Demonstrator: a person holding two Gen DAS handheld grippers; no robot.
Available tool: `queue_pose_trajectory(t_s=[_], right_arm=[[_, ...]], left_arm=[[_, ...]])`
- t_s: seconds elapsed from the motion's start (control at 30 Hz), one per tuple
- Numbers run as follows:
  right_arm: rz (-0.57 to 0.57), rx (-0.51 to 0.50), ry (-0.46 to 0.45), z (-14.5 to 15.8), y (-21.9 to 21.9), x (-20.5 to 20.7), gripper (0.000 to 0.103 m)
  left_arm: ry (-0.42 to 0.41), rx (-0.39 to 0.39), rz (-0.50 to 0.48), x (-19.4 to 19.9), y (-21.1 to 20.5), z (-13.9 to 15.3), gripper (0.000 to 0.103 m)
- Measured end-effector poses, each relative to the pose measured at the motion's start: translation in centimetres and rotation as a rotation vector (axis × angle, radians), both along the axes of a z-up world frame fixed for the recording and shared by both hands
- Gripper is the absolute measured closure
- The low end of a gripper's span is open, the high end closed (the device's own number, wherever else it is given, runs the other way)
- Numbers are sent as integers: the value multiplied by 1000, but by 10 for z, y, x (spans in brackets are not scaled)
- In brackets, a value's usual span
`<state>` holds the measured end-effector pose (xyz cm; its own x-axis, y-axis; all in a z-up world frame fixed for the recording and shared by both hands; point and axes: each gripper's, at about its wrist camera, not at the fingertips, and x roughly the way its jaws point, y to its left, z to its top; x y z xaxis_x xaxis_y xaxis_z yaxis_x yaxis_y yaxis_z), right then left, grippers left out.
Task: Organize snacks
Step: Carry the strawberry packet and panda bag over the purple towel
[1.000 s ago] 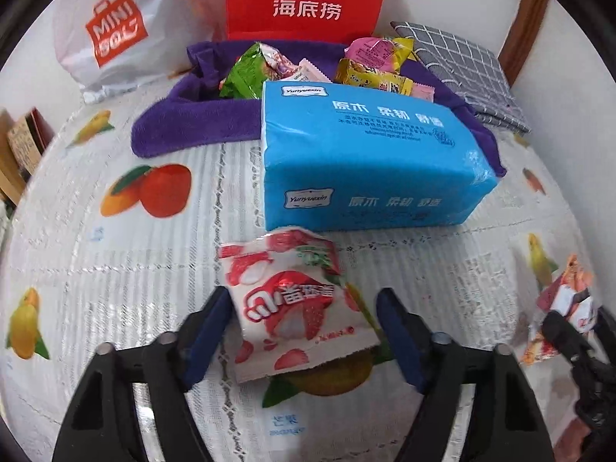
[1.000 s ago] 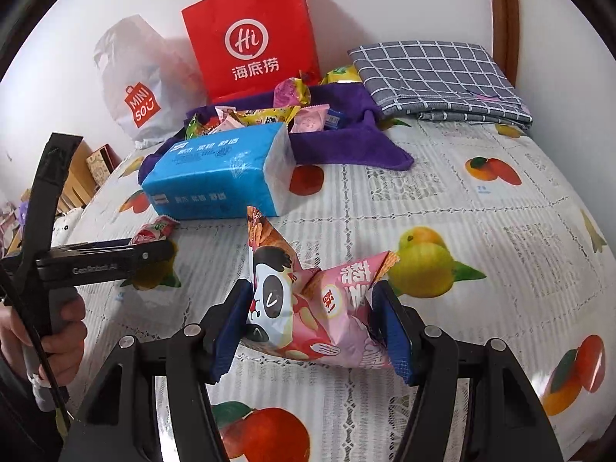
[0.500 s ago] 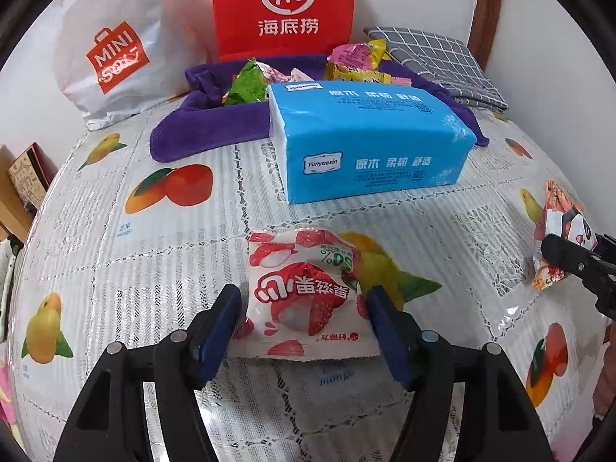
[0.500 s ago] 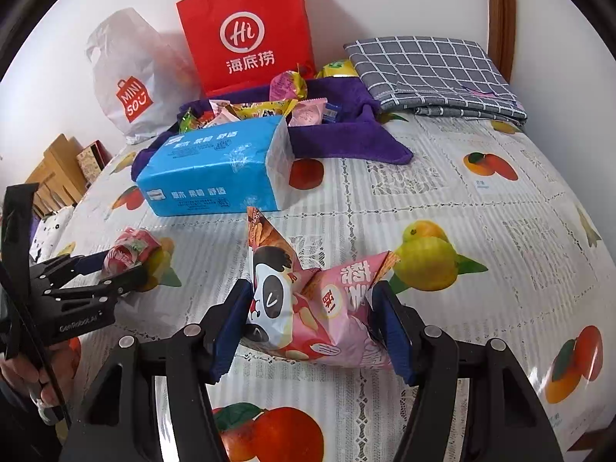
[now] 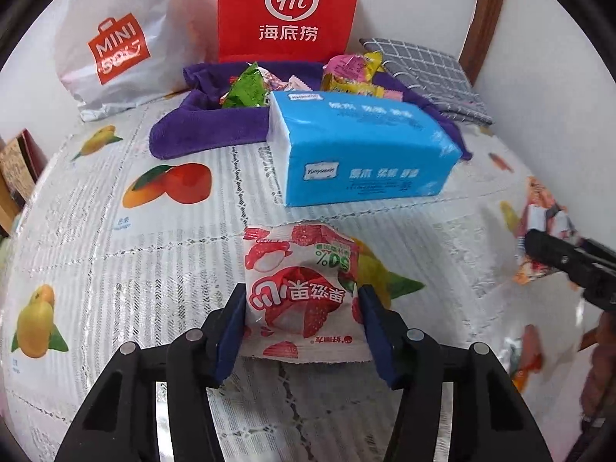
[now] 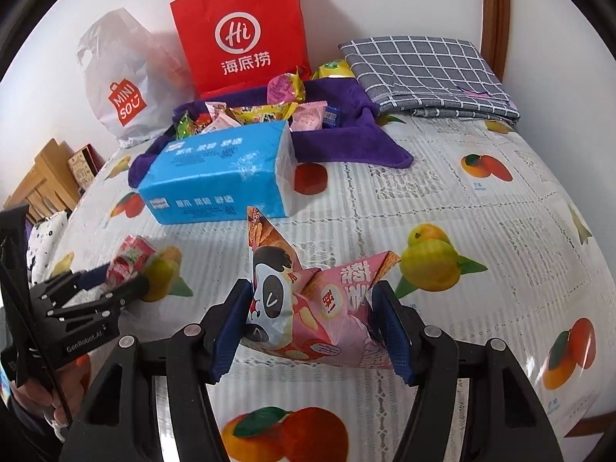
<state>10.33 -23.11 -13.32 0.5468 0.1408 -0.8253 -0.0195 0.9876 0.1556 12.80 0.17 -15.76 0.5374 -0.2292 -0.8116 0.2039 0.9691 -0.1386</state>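
Surroundings: table (image 6: 481, 208) under a white lace-pattern cover printed with oranges, mangoes and lemons; white wall behind; wooden furniture at the left edge of the right-wrist view.
Obstacle: blue tissue pack (image 5: 358, 146) lies mid-frame, directly between both tools and the purple cloth (image 6: 346, 146) behind it, touching the cloth's near edge.
Cloth contents: pile of small wrapped snacks (image 6: 269, 111) heaped on the cloth, in green, yellow and pink wrappers; their print is too small to read.
Back row: red paper bag (image 6: 238, 34) upright against the wall at upper centre; white plastic bag (image 6: 115, 77) to its left; folded grey checked cloth (image 6: 419, 73) at upper right.
Writing: red bag carries "Hi" in a white ring and 海底捞; white bag shows "MINISO" on a red shopping-bag logo; tissue pack has a small white label and white Chinese characters I cannot read with certainty.
Left tool (image 5: 302, 315): jaws have just been closing, and both blue pads now pinch the strawberry snack packet (image 5: 300, 288), lower centre of the left-wrist view, its print upside down with "50%" in green.
Right tool (image 6: 310, 319): pressed on the crumpled pink panda snack bag (image 6: 308, 300), lower centre of the right-wrist view, one corner sticking upward.
Person: a hand (image 6: 34, 396) grips the left tool's handle at the lower left of the right-wrist view.
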Motion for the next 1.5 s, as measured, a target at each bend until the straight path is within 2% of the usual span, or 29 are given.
queue_pose_trajectory(t_s=[0.33,0.73,1.5], right_arm=[[-21,11,-29,24,7,19,40],[-11,1,-98,57,11,52,40],[39,-7,-172,68,17,158,40]], left_arm=[[-60,-18,-14,4,8,40,49],[-114,-14,-5,36,11,76,49],[-159,-7,1,120,10,113,49]])
